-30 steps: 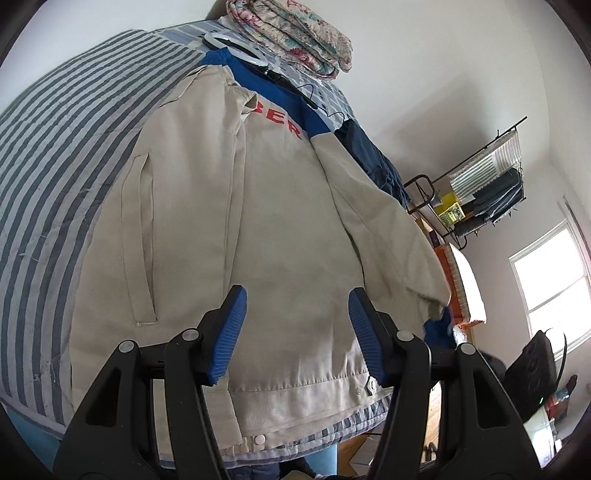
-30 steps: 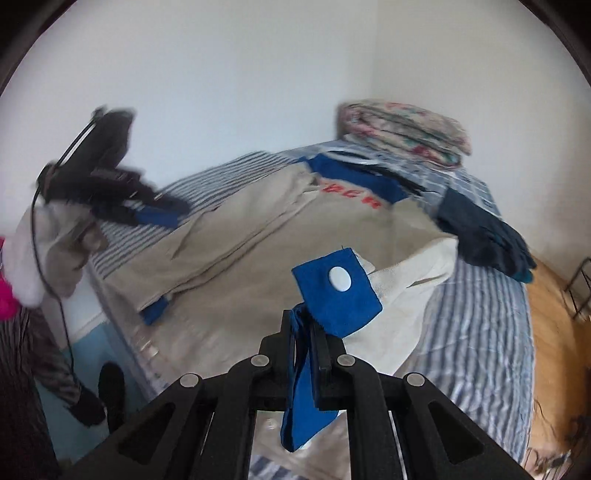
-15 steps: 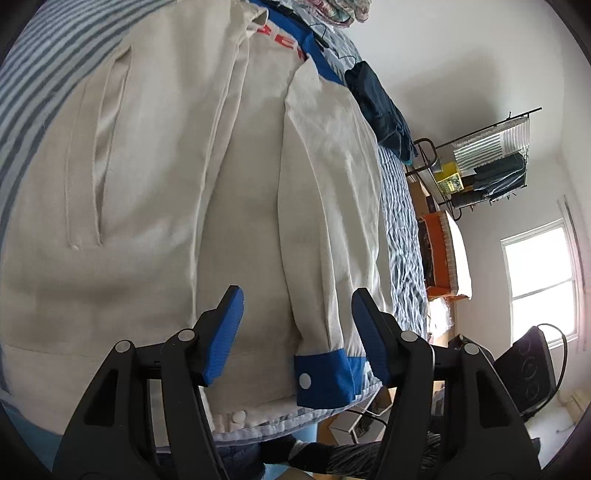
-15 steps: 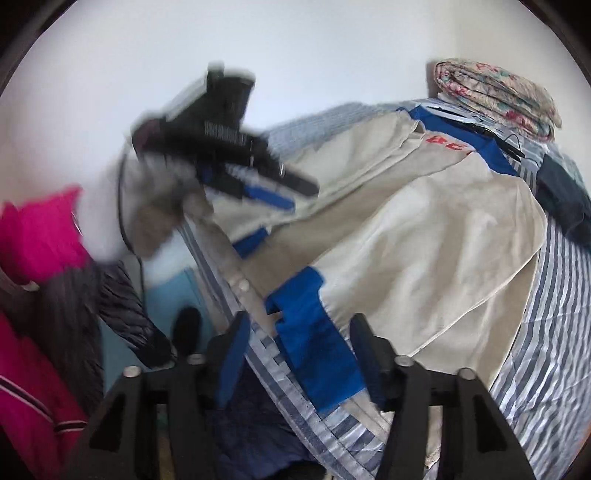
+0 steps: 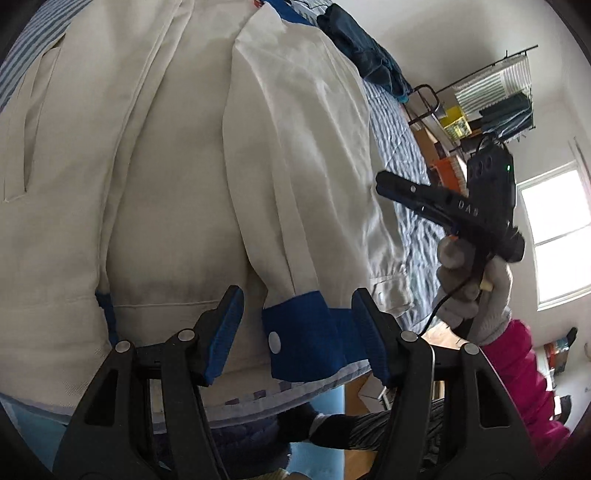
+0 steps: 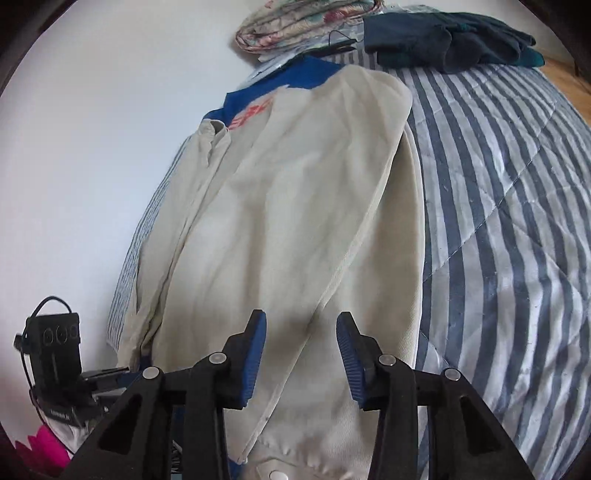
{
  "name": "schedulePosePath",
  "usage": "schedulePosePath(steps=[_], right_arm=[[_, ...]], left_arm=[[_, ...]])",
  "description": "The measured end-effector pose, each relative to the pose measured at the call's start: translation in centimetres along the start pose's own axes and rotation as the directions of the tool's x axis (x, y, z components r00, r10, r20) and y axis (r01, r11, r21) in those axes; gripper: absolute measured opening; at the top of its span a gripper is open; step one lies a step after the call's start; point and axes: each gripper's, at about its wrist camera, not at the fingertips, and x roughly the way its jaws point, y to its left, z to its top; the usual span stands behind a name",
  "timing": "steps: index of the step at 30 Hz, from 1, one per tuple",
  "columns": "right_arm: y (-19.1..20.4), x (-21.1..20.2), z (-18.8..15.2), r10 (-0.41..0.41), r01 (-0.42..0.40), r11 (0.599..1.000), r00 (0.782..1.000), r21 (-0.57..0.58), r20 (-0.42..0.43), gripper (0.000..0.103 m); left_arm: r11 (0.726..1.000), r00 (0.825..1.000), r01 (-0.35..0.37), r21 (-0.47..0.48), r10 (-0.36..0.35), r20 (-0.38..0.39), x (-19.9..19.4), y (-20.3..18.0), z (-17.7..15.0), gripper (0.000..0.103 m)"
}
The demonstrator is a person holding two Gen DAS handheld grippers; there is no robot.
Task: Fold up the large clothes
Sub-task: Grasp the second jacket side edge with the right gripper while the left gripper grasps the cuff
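**Beige jacket spread on the striped bed, both grippers free of it**

A large beige cotton jacket (image 6: 280, 221) with blue collar, blue cuffs and red lettering lies flat on a bed covered with a blue-and-white striped quilt (image 6: 498, 221). Its near sleeve is folded in over the jacket body, and that sleeve's blue snap-button cuff (image 5: 306, 343) rests at the jacket's hem, by the bed's near edge.

The left gripper (image 5: 297, 336), black with blue ribbed pads, hangs over that cuff; the jaws stand apart and grasp nothing.

The right gripper (image 6: 301, 354) points down at the folded sleeve's edge. Its jaws are closing, the pads clear of the cloth and nothing between them. A grey-gloved hand (image 5: 469, 280) carries it beside the jacket.

At the far end of the bed, beyond the jacket's collar, lie a folded floral blanket (image 6: 306, 22) and a dark navy garment (image 6: 450, 40).
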Motion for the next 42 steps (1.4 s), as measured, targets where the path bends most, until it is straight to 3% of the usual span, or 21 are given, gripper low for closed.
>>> schedulePosePath(steps=[2,3,4,6,7,9,12,13,14,16,18,19,21,23,27,31,35,36,37,38,42], right_arm=[[0.1,1.4,0.2,-0.004,0.004,1.000,1.000,-0.002,-0.026,0.040],[0.4,2.1,0.3,-0.010,0.010,1.000,0.999,-0.006,-0.033,0.035],[0.6,2.7,0.3,-0.009,0.009,1.000,0.999,-0.008,-0.038,0.021],[0.7,3.2,0.5,-0.019,0.018,1.000,0.999,-0.011,-0.042,0.003],[0.8,3.1,0.7,-0.022,0.021,1.000,0.999,-0.009,-0.039,0.001],[1.1,1.8,1.3,-0.014,0.014,1.000,1.000,-0.011,-0.018,0.000],[2.0,-2.7,1.6,-0.035,0.038,0.998,0.998,-0.050,0.050,0.000],[2.1,-4.1,1.9,-0.038,0.041,0.998,0.997,-0.051,0.069,0.000],[2.1,-5.6,2.2,-0.034,0.040,0.998,0.995,-0.057,0.094,0.000],[1.9,-7.2,2.5,-0.052,0.062,0.994,0.992,-0.085,0.113,0.002],[1.2,-7.3,3.0,-0.029,0.038,0.995,0.995,-0.087,0.096,0.016],[0.5,-7.0,3.4,-0.023,0.030,0.997,0.996,-0.072,0.089,0.037],[-0.8,-6.2,3.7,-0.038,0.041,0.998,0.996,-0.041,0.076,0.042],[-2.2,-4.9,3.7,-0.038,0.037,0.999,0.998,0.011,0.046,0.041],[-3.1,-3.2,1.8,0.077,-0.076,0.996,0.997,0.050,-0.012,0.041],[-1.7,-3.8,-2.2,0.236,-0.234,0.971,0.969,0.040,-0.067,0.041],[0.4,-3.3,-5.8,0.266,-0.276,0.960,0.950,-0.040,-0.161,0.051],[1.1,-2.6,-6.6,0.241,-0.259,0.964,0.951,-0.068,-0.195,0.046],[1.8,-1.8,-7.2,0.215,-0.242,0.965,0.948,-0.096,-0.236,0.015],[2.6,-1.3,-7.7,0.201,-0.237,0.965,0.943,-0.111,-0.266,0.003],[4.2,-5.1,-7.4,0.237,-0.264,0.957,0.951,-0.118,-0.198,0.001]], left_arm=[[1.000,1.000,0.021,-0.016,-0.021,-0.018,1.0,0.6,-0.2,0.034],[0.998,0.998,0.047,-0.046,-0.049,-0.042,1.6,1.3,-0.2,0.009],[0.993,0.996,0.078,-0.086,-0.082,-0.039,1.9,2.1,-0.4,0.009],[0.970,0.983,0.176,-0.169,-0.181,-0.013,2.0,3.3,-0.6,0.009],[0.952,0.973,0.228,-0.207,-0.232,0.004,1.7,3.6,-0.8,0.008],[0.879,0.921,0.386,-0.280,-0.385,0.061,0.9,3.7,-1.3,0.008],[0.777,0.826,0.560,-0.287,-0.548,0.130,-0.3,2.1,-1.8,0.007],[0.759,0.807,0.587,-0.280,-0.574,0.137,-0.4,1.6,-1.9,0.007],[0.764,0.807,0.588,-0.264,-0.575,0.132,-0.2,1.1,-2.1,0.007],[0.826,0.858,0.510,-0.238,-0.507,0.080,1.1,0.6,-2.4,0.006],[0.875,0.907,0.416,-0.246,-0.419,0.043,2.8,1.3,-2.8,0.006],[0.885,0.920,0.383,-0.266,-0.390,0.028,3.6,2.0,-3.2,0.006],[0.888,0.933,0.345,-0.303,-0.359,0.008,4.9,3.0,-4.0,0.006],[0.894,0.936,0.340,-0.292,-0.352,0.010,5.1,3.0,-4.2,0.006],[0.905,0.939,0.334,-0.264,-0.343,0.012,4.7,2.4,-4.2,0.006],[0.890,0.933,0.351,-0.291,-0.360,0.025,4.3,2.9,-4.2,0.006],[0.891,0.932,0.355,-0.285,-0.362,0.030,5.1,2.3,-3.7,0.006],[0.890,0.931,0.357,-0.284,-0.363,0.032,5.1,2.1,-3.6,0.006],[0.888,0.930,0.361,-0.284,-0.367,0.032,5.2,1.9,-3.5,0.006],[0.885,0.926,0.371,-0.282,-0.377,0.035,5.0,1.6,-3.4,0.006],[0.859,0.897,0.438,-0.266,-0.437,0.066,4.2,-0.2,-2.9,0.006]])
